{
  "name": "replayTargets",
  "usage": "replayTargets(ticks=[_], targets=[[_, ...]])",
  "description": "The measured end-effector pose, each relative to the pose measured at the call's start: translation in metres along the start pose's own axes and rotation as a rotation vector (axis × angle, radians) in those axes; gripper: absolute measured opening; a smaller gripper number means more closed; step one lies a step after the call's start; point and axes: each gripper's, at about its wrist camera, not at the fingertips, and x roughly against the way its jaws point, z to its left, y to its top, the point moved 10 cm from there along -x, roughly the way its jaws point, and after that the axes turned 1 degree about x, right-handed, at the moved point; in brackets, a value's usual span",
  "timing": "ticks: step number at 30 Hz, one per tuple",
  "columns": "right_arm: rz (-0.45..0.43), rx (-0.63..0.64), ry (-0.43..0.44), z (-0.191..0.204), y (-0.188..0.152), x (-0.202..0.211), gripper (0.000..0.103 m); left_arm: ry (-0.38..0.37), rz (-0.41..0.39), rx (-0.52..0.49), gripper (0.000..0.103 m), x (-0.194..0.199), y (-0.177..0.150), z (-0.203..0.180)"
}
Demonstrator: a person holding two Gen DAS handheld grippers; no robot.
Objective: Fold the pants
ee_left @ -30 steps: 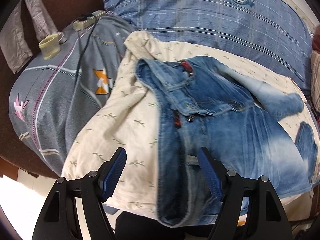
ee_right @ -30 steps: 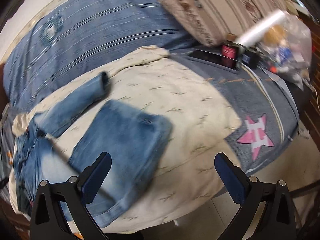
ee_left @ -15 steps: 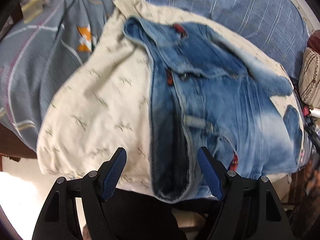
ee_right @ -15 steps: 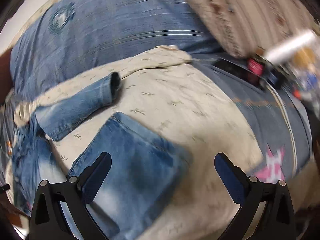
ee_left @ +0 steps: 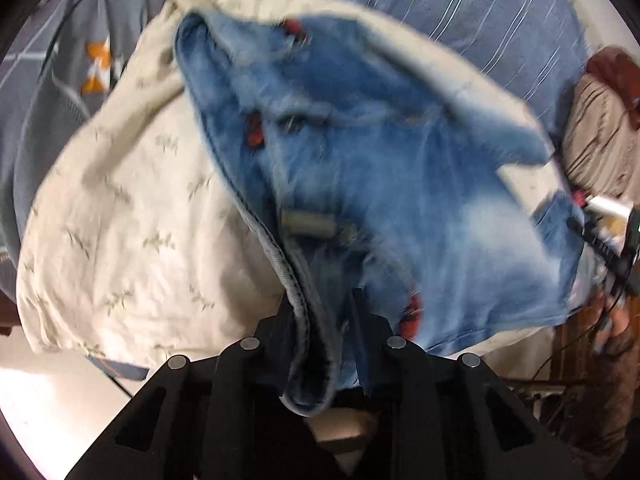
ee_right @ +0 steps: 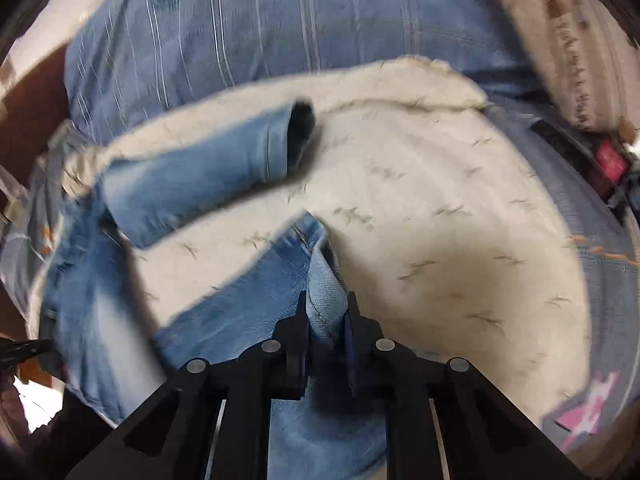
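both grippers, spread wide half a second ago, are now clamping down on the jeans.

going left to right: the left gripper [ee_left: 320, 312] is pinching the waistband edge of the jeans [ee_left: 384, 184], and the denim band is running up between its two fingers and hanging out behind them. from there the jeans are spreading up and to the right across the cream quilt [ee_left: 120, 216], which is lying on a blue striped cover [ee_left: 460, 12]. the right gripper [ee_right: 326, 316] is squeezing a bunched fold at the hem of the nearer leg of the jeans [ee_right: 224, 312], the cloth standing up between the fingers. the other leg is lying apart, farther back to the left on the cream quilt [ee_right: 440, 208], its open cuff facing right. both views are blurring with motion.
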Motion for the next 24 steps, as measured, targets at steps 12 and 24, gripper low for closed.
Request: replayTargets(ticks=[12,24], targets=[[-0.021,-0.360,-0.236,-0.125,-0.034,0.021,0.052,0.044,0.047,-0.009,0.026,-0.013,-0.005,0.031],[-0.040,-0.320,0.199,0.021,0.092,-0.064,0.091,-0.106,-0.046,0.276,0.065,-0.048,0.142,0.042]])
